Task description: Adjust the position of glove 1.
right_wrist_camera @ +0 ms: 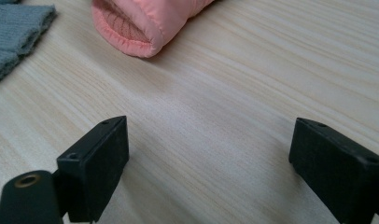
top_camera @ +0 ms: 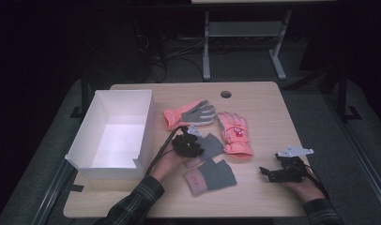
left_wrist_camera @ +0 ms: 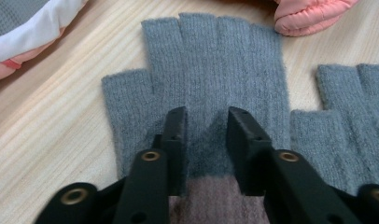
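Note:
A grey fingerless glove (top_camera: 213,143) (left_wrist_camera: 215,60) with a dull pink cuff lies flat near the table's middle. My left gripper (top_camera: 198,144) (left_wrist_camera: 206,116) sits on its palm just above the cuff, with the jaws close together and a raised fold of the knit pinched between them. A second grey fingerless glove (top_camera: 212,177) (left_wrist_camera: 346,121) lies beside it, nearer the person. My right gripper (top_camera: 267,174) (right_wrist_camera: 211,140) rests low over bare wood at the front right. Its jaws stand wide apart with nothing between them.
A pink padded glove (top_camera: 234,133) (right_wrist_camera: 141,23) (left_wrist_camera: 313,16) lies right of centre. A pink glove with a grey palm (top_camera: 191,114) lies behind the left gripper. An open white box (top_camera: 106,168) stands at the table's left. A cable hole (top_camera: 225,94) is near the far edge.

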Demonstrator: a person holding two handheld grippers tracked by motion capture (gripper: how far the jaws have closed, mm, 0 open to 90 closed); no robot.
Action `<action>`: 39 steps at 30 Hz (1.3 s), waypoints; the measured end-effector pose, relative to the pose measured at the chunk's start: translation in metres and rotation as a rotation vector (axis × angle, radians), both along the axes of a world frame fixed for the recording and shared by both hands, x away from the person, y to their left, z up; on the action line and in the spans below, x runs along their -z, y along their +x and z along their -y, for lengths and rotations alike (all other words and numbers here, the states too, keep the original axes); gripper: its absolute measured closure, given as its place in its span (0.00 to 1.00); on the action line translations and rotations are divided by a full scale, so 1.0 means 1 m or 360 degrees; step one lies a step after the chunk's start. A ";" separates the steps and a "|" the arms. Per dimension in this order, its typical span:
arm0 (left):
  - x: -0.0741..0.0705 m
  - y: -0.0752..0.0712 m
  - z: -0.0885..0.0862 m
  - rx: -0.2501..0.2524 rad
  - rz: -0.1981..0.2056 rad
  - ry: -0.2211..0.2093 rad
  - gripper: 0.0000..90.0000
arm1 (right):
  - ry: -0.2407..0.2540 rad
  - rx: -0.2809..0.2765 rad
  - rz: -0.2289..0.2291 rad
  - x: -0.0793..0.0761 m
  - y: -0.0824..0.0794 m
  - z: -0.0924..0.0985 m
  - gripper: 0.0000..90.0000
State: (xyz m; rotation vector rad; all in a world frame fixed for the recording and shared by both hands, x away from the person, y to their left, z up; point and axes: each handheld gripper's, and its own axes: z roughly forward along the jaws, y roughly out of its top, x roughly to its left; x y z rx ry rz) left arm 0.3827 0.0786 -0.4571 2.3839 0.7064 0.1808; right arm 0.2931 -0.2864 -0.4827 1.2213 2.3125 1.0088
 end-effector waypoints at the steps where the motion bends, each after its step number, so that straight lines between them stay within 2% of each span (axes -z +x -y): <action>1: 0.000 0.000 0.000 0.0000 0.0000 0.0000 0.86 | 0.0000 0.0000 0.0000 0.000 0.000 0.000 0.12; 4: -0.001 0.002 -0.001 0.0013 -0.0020 -0.0004 0.94 | 0.0000 0.0000 0.0000 0.000 0.000 0.000 0.13; 7: -0.001 0.001 0.000 0.0032 0.0013 0.0011 0.95 | 0.0000 0.0000 0.0000 0.000 0.000 0.000 0.13; 11: -0.005 0.003 -0.005 0.0003 -0.0027 -0.0039 0.96 | 0.0000 0.0001 -0.0001 0.000 0.000 0.000 0.13; 17: -0.020 0.000 -0.012 0.0015 -0.0038 -0.0086 0.96 | 0.0001 0.0001 -0.0001 0.000 0.000 0.000 0.13; 18: -0.024 -0.003 -0.013 0.0007 -0.0052 -0.0118 0.96 | 0.0001 0.0001 -0.0001 0.000 0.000 0.000 0.12; 24: -0.044 -0.016 -0.022 0.0042 -0.0047 -0.0169 0.96 | 0.0001 0.0001 -0.0001 0.000 0.000 0.000 0.13; 25: -0.046 -0.019 -0.022 0.0030 -0.0051 -0.0194 0.96 | 0.0001 0.0001 -0.0001 0.000 0.000 0.000 0.13; 27: -0.049 -0.023 -0.024 0.0038 -0.0062 -0.0187 0.96 | 0.0002 0.0003 -0.0001 0.000 0.000 0.000 0.13; 28: -0.049 -0.027 -0.023 0.0023 -0.0071 -0.0213 0.96 | 0.0004 0.0004 -0.0002 0.000 0.000 0.000 0.13; 32: -0.051 -0.037 -0.023 0.0077 -0.0099 -0.0200 0.96 | 0.0002 0.0004 -0.0001 0.000 0.000 0.000 0.13; 33: -0.050 -0.040 -0.022 0.0063 -0.0114 -0.0229 0.96 | 0.0002 0.0003 -0.0001 0.000 0.000 0.000 0.13; 36: -0.051 -0.044 -0.020 0.0097 -0.0116 -0.0215 0.96 | 0.0002 0.0003 -0.0002 0.000 0.000 0.000 0.13; 39: -0.049 -0.054 -0.012 0.0141 -0.0141 -0.0215 0.96 | 0.0002 0.0003 -0.0001 0.000 0.000 0.000 0.13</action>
